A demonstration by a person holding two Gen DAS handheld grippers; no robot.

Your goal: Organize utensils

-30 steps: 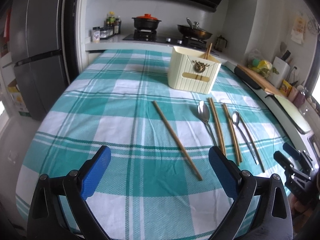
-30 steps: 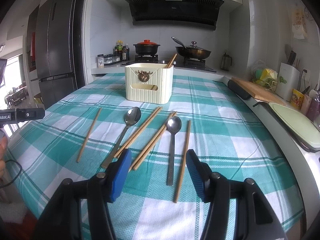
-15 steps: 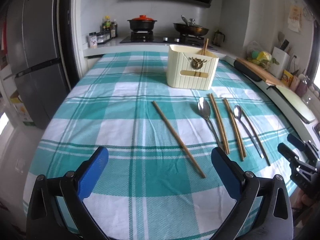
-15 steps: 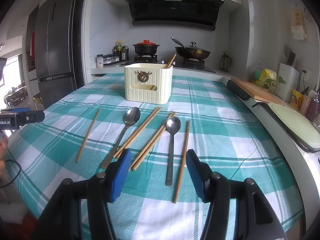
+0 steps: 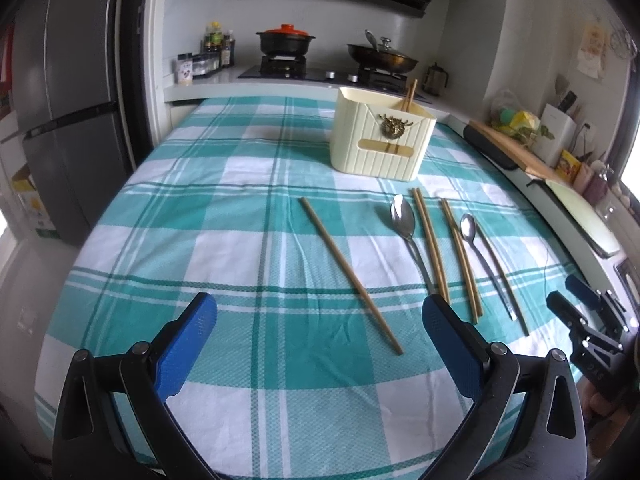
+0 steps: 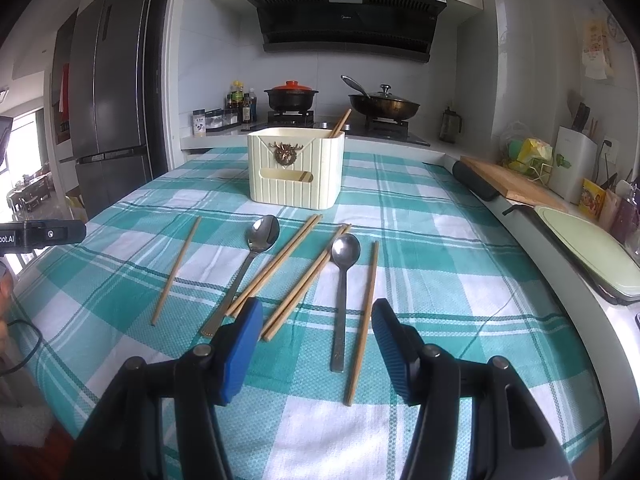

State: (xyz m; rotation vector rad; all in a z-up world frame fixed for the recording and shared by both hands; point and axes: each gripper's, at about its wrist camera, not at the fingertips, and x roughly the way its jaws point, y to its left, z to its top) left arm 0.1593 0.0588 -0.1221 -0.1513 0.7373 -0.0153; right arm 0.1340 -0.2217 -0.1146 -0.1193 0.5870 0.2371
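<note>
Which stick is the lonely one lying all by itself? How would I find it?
Start at the cream utensil box standing on the checked tablecloth. In front of it lie spoons and chopsticks in a bunch; look to their far left in the right wrist view. There lies the single chopstick, with bare cloth on both sides, while the others lie paired or next to a spoon.

both grippers, left gripper (image 5: 320, 344) and right gripper (image 6: 316, 340), are black plastic frames with ribbed blue pads (image 6: 244, 344) and silver pivot screws.
</note>
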